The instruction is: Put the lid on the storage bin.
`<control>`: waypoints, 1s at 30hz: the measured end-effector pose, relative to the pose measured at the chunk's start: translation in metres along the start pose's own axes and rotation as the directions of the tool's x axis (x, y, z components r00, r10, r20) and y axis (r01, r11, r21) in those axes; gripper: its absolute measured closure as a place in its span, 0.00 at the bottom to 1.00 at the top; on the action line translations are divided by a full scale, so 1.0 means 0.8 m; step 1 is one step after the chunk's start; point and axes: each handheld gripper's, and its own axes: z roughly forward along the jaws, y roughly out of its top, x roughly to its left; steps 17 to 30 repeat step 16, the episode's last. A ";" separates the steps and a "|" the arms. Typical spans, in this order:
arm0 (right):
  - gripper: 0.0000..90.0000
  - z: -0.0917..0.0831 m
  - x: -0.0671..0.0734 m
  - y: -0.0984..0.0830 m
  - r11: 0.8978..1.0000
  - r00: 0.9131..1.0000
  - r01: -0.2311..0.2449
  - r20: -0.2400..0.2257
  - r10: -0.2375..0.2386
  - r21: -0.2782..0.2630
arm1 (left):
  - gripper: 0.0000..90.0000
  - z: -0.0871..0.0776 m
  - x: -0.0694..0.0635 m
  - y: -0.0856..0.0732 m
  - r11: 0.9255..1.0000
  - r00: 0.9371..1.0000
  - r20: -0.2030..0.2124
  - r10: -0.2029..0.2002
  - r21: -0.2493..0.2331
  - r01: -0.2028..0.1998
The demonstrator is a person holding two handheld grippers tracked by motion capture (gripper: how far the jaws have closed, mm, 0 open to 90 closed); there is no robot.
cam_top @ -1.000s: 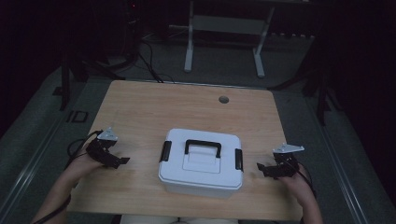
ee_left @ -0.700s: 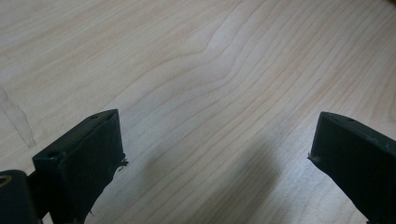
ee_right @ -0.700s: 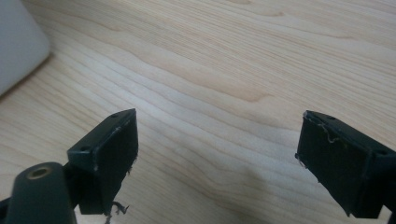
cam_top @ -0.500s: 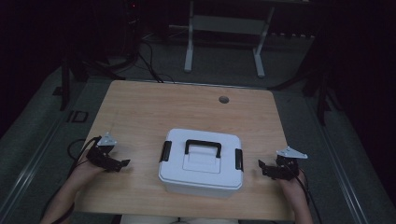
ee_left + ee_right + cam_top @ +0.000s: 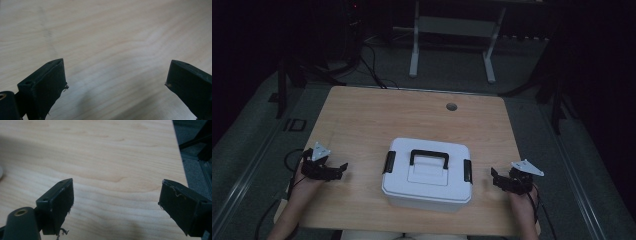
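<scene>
A: Biggest first. Wooden table (image 5: 362, 120), cable hole (image 5: 451, 106) near its far edge. White lidded box (image 5: 428, 172) sits at the near-middle of the table, black handle (image 5: 429, 155) on the lid, a black latch (image 5: 389, 161) on each short end.

B: Long axis?

A: Runs left-right across the table, handle along the same line. So the latches face the hands, one each.

B: Grippers?

A: Left gripper (image 5: 343, 167) on the table left of the box, jaws spread wide, nothing between them (the left gripper view has bare wood between the black jaws). Right gripper (image 5: 493, 177) on the right side, jaws also apart and empty.

B: Which is nearer?

A: Right looks slightly closer to its end; left stands a bit farther off. Neither touches the box. The box lies inward from both, so I'd guess each moves toward the centre for a latch.
</scene>
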 end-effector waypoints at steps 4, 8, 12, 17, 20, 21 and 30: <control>0.14 -0.004 -0.005 -0.002 0.998 0.999 -0.039 0.023 0.040 -0.044 | 0.03 -0.004 0.000 -0.003 0.999 0.998 -0.044 -0.035 -0.040 0.033; 0.14 -0.007 -0.005 -0.003 0.995 0.997 -0.065 0.033 0.068 -0.073 | 0.02 -0.007 0.000 -0.009 0.997 0.996 -0.072 -0.050 -0.068 0.045; 0.14 -0.005 -0.002 -0.004 0.997 0.998 -0.033 0.044 0.036 -0.063 | 0.03 -0.007 -0.002 -0.012 0.997 0.996 -0.078 -0.040 -0.072 0.034; 0.14 -0.005 -0.002 -0.004 0.998 0.999 -0.029 0.037 0.031 -0.063 | 0.02 -0.006 -0.005 -0.012 0.997 0.996 -0.084 -0.015 -0.075 0.009; 0.14 -0.005 -0.002 -0.004 0.998 0.999 -0.029 0.037 0.031 -0.063 | 0.02 -0.006 -0.005 -0.012 0.997 0.996 -0.084 -0.015 -0.075 0.009; 0.14 -0.005 -0.002 -0.004 0.998 0.999 -0.029 0.037 0.031 -0.063 | 0.02 -0.006 -0.005 -0.012 0.997 0.996 -0.084 -0.015 -0.075 0.009; 0.14 -0.005 -0.002 -0.004 0.998 0.999 -0.029 0.037 0.031 -0.063 | 0.02 -0.006 -0.005 -0.012 0.997 0.996 -0.084 -0.015 -0.075 0.009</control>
